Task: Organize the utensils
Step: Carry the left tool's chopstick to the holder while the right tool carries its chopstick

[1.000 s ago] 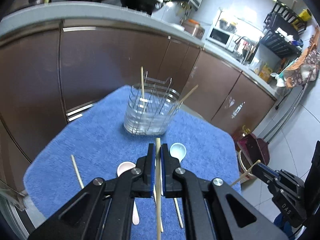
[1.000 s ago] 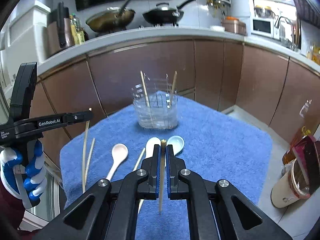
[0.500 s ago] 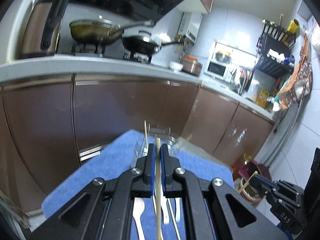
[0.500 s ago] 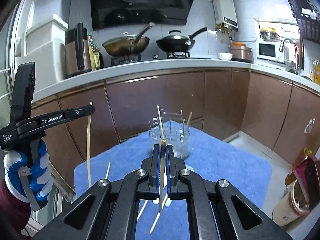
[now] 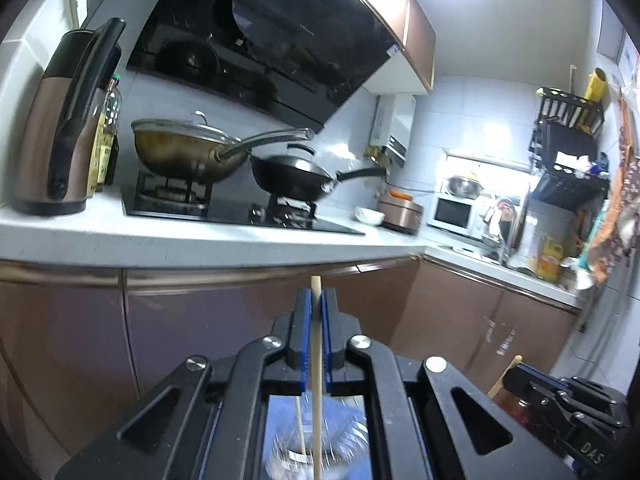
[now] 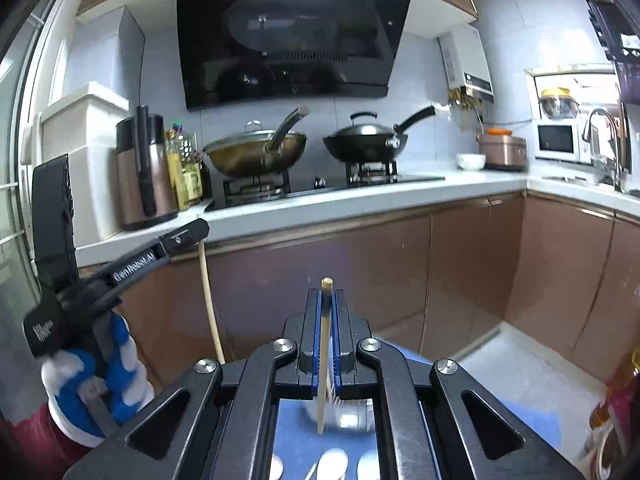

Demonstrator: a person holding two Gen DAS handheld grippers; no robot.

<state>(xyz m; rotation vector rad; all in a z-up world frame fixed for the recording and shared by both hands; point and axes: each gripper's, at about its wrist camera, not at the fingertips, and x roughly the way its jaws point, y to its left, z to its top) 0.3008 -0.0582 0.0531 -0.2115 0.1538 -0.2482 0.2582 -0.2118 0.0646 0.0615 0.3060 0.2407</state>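
In the left wrist view my left gripper point(image 5: 316, 298) is shut on a pale wooden chopstick point(image 5: 317, 364) that stands upright between the blue pads. Under its frame the clear utensil holder point(image 5: 320, 450) shows blurred, with another chopstick point(image 5: 298, 424) standing in it. My right gripper point(image 6: 327, 298) is likewise shut on its own upright chopstick point(image 6: 324, 344), above the holder point(image 6: 350, 416) and the blue towel point(image 6: 292, 432). White spoons point(image 6: 332, 464) lie on the towel at the bottom edge. Each gripper also shows in the other's view: left gripper point(image 6: 196, 230), right gripper point(image 5: 516, 376).
Brown cabinet doors point(image 6: 460, 272) rise just behind the towel-covered table, under a white counter point(image 6: 360, 200). On it stand two woks point(image 5: 188, 152) and a brown kettle point(image 5: 60, 128). A gloved hand point(image 6: 88, 380) holds the left gripper. A bottle point(image 6: 616, 404) stands on the floor at right.
Both grippers have risen and tipped upward, each keeping its chopstick. The towel, holder and spoons have slid down to the bottom of both views, and the stove and hood now fill them.
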